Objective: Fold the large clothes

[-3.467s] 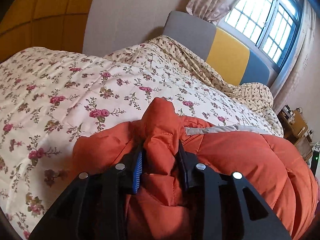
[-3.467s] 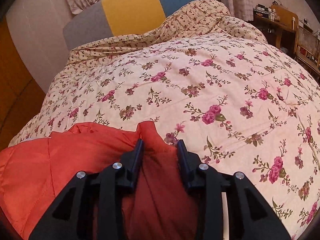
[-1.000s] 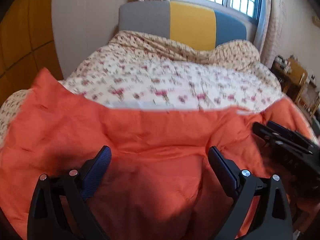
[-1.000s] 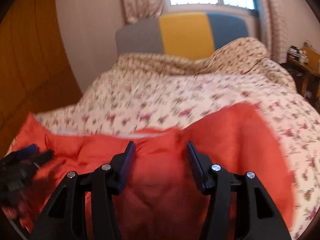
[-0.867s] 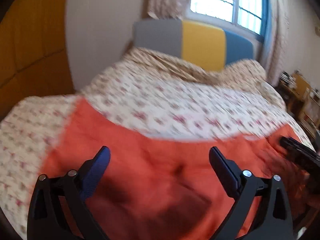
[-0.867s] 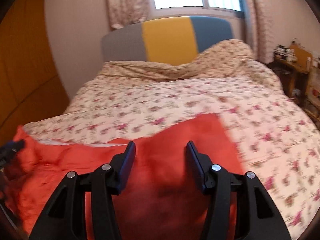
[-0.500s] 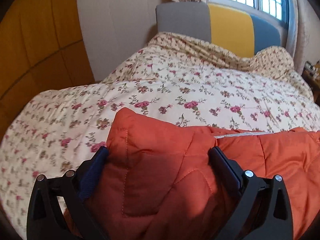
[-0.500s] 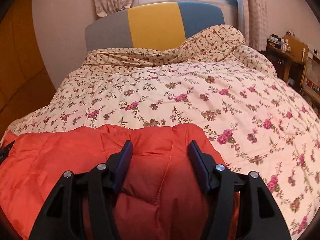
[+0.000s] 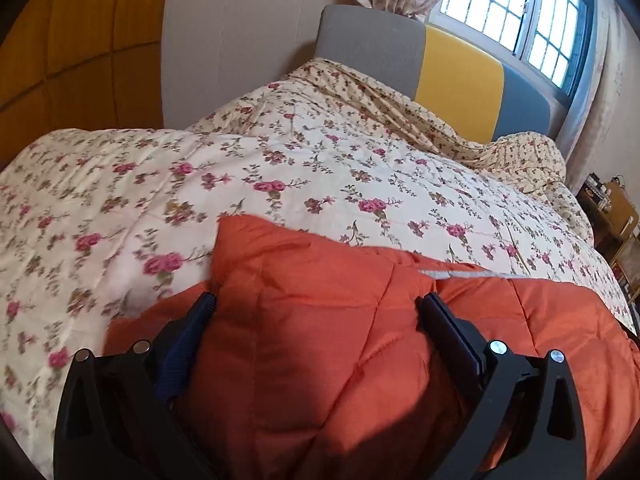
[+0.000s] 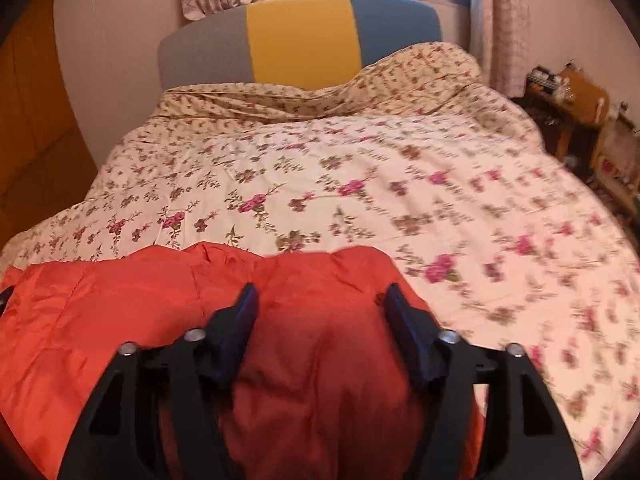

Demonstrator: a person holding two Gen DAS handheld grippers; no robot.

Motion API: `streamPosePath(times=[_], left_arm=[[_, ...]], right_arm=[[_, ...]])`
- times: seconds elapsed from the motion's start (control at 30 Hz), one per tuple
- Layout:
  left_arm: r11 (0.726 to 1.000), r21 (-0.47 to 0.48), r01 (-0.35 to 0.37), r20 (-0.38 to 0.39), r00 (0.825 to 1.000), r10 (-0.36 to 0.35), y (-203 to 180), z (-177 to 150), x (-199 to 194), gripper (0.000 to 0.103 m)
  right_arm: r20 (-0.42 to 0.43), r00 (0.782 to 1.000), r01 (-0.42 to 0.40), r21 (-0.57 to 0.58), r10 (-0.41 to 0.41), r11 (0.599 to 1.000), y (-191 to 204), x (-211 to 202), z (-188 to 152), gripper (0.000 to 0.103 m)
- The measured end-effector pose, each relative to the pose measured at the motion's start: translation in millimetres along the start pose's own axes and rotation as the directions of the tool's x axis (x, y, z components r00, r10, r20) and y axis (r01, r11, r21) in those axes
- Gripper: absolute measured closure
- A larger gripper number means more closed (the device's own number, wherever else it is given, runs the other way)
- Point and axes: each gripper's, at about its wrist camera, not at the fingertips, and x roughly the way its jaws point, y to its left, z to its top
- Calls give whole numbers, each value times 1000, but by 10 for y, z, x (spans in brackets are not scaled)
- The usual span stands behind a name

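So the orange puffy jacket [image 9: 320, 320] is lying on the near end of the bed, on the floral quilt [image 9: 280, 168]. The left tongs [image 9: 316, 312] are sitting wide open around a puffed-up corner of it, not squeezing. The right tongs [image 10: 320, 304] are opening too, with jacket fabric bulging loose between the jaws.

We see bed [image 10: 520, 280], floral quilt [image 9: 320, 168] spread over it; orange padded jacket [image 9: 320, 320] lies on quilt at near edge.
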Motion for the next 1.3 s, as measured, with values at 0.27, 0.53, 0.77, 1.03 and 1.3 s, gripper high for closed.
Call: streamPosePath(times=[0.27, 0.53, 0.77, 1.03, 1.3], left_arm=[[993, -114, 42, 104, 994, -30, 105, -408, -805, 3], [995, -66, 70, 105, 992, -63, -17, -856, -1238, 3], [969, -195, 151, 68, 988, -140, 121, -1222, -1373, 3], [972, -186, 145, 118, 985, -125, 115, -1417, -1612, 3], [940, -292, 176, 127, 981, -145, 248, -1526, -1668, 3]], right_arm=[[22, 999, -33, -51, 34, 998, 248, -610, -272, 28], [28, 995, -95, -93, 98, 991, 509, -965, -548, 23], [-3, 988, -155, -114, 156, 981, 668, -1154, -805, 18], [-25, 979, -206, -170, 204, 964, 875, -1351, -1055, 8], [-31, 968, -250, -190, 249, 949, 895, -1505, -1349, 2]])
